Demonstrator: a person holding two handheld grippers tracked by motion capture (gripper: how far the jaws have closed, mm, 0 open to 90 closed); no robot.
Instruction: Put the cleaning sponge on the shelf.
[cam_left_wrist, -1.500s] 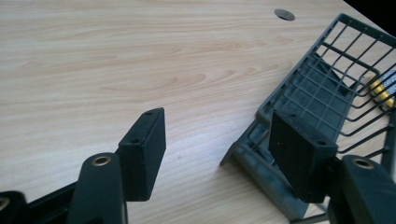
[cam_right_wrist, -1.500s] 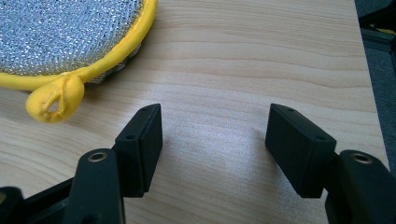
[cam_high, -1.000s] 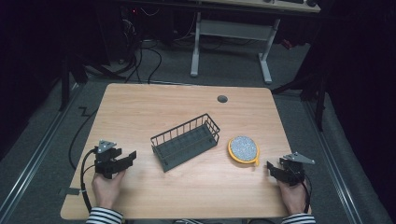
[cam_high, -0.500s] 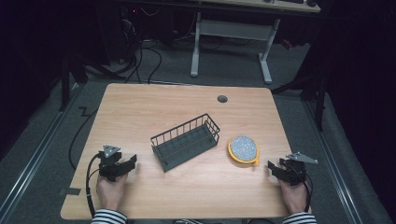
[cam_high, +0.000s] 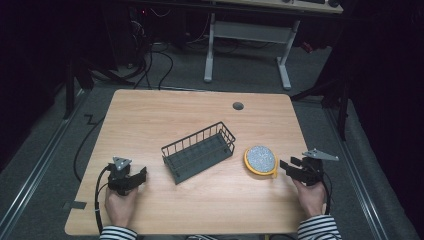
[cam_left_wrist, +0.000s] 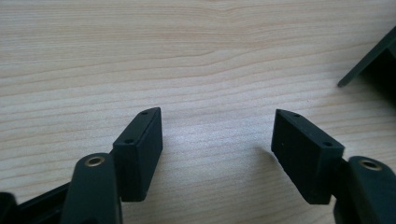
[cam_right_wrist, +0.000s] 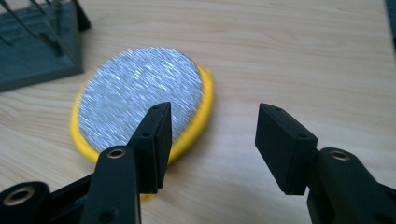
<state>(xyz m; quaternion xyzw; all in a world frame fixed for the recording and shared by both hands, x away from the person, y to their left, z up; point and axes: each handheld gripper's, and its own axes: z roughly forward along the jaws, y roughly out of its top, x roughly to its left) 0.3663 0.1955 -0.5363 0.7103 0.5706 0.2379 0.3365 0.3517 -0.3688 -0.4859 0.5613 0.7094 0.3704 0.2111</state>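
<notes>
My left gripper (cam_high: 141, 174) sits at the lower left of the high view, its jaws spread with nothing but bare wood between them; they have just been opening further. In the left gripper view a dark corner of the wire basket (cam_left_wrist: 373, 58) shows at the right edge. If I swing that hand toward the centre carelessly, I think a jaw could knock the basket and skew it.

One wire basket (cam_high: 199, 151) lies in the middle of the frame, turned at a slant, with nothing in it that I can see.

Just right of it lies one round yellow scouring pad (cam_high: 260, 159) with a silvery mesh face, flat on the table (cam_high: 165, 112). It is close to the basket but I cannot tell whether they touch.

At the lower right, my right gripper (cam_high: 284, 166) points at the pad's near edge, close beside it. Its jaws are apart and have just been closing, with no thing between them; in the right gripper view the left jaw overlaps the pad's yellow rim (cam_right_wrist: 205, 102). The pad is low and flat, so I judge the jaws could scrape the wood, or push the pad into the basket instead of catching its rim.

Count: two grippers, one basket, one pad, one table.
</notes>
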